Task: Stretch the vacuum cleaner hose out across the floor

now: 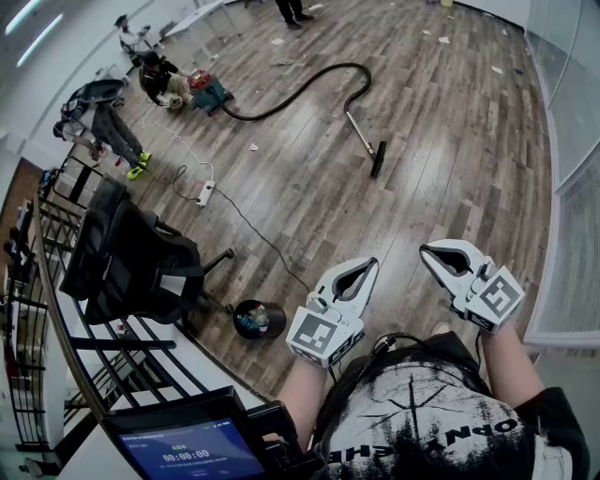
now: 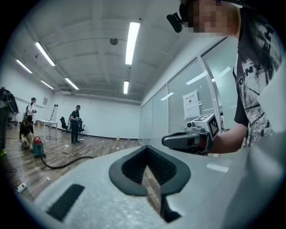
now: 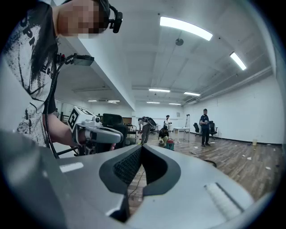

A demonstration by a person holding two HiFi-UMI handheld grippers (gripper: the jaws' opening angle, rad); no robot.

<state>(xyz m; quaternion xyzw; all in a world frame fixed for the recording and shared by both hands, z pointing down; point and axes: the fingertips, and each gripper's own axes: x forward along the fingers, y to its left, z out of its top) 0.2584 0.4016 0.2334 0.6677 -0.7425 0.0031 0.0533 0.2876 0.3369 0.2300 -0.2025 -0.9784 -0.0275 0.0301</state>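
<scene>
A small red and teal vacuum cleaner (image 1: 208,94) stands far off on the wood floor. Its black hose (image 1: 300,94) curves from it to a metal wand and floor head (image 1: 378,159). Both grippers are held in the air close to my body, far from the hose. My left gripper (image 1: 370,264) is shut with nothing in it, and so is my right gripper (image 1: 427,249). In the left gripper view the hose (image 2: 67,162) and vacuum (image 2: 38,146) lie low at left, beyond the shut left gripper (image 2: 145,152). The right gripper view shows the right gripper (image 3: 142,148) shut and the vacuum (image 3: 170,144) behind it.
A person (image 1: 159,80) crouches beside the vacuum and another (image 1: 292,11) stands farther back. A power strip (image 1: 205,193) trails a cable across the floor. An office chair with a dark jacket (image 1: 131,253) and a black bin (image 1: 258,319) stand near left. Glass partitions (image 1: 572,141) line the right.
</scene>
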